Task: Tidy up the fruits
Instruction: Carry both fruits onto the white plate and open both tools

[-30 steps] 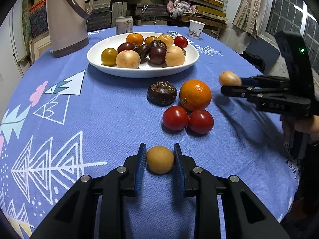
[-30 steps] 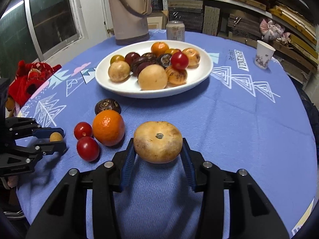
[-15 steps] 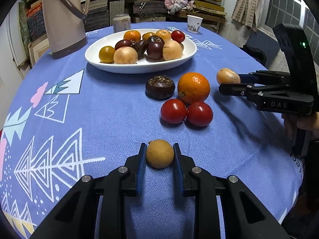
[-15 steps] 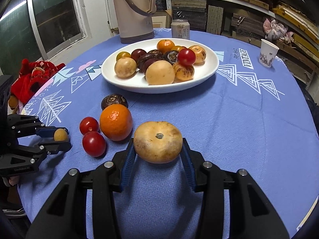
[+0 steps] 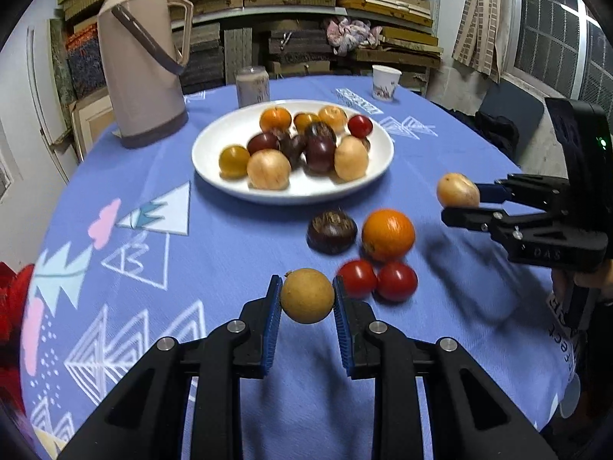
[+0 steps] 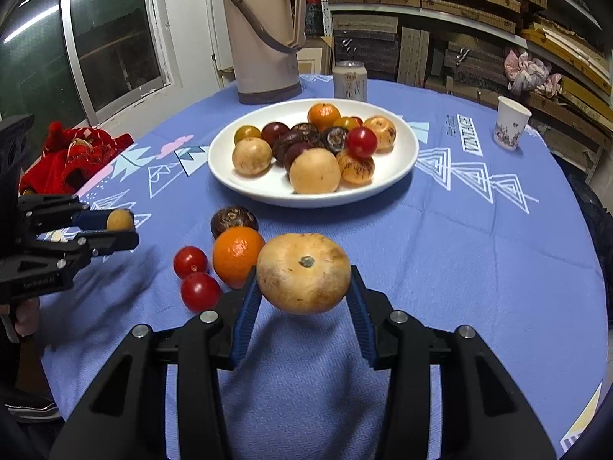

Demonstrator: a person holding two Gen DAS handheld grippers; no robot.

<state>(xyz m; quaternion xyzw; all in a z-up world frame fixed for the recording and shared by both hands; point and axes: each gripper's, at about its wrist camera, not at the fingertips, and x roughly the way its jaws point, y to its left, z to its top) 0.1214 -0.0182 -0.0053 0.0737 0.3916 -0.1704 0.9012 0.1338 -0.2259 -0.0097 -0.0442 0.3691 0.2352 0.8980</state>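
My left gripper [image 5: 307,301] is shut on a small round tan fruit [image 5: 307,296], held just above the blue cloth. My right gripper [image 6: 304,287] is shut on a larger tan, flattened fruit [image 6: 303,273], also off the cloth. Each gripper shows in the other's view: the right gripper [image 5: 463,201] at the right edge, the left gripper [image 6: 122,228] at the left edge. A white plate [image 5: 214,161] [image 6: 398,176] piled with several fruits sits at the table's middle. Loose on the cloth lie an orange [image 5: 388,234] [image 6: 237,256], a dark brown fruit [image 5: 331,232] [image 6: 233,221] and two red tomatoes [image 5: 377,280] [image 6: 195,276].
A beige thermos jug [image 5: 143,61] [image 6: 264,30] stands behind the plate, with a drink can [image 5: 253,86] [image 6: 349,80] beside it and a paper cup [image 5: 385,82] [image 6: 512,124] at the far edge. Red cloth [image 6: 72,153] lies off the table's left side. Shelves line the back wall.
My left gripper has lifted the small tan fruit off the cloth. The right gripper keeps its hold on the larger fruit and has hardly moved.
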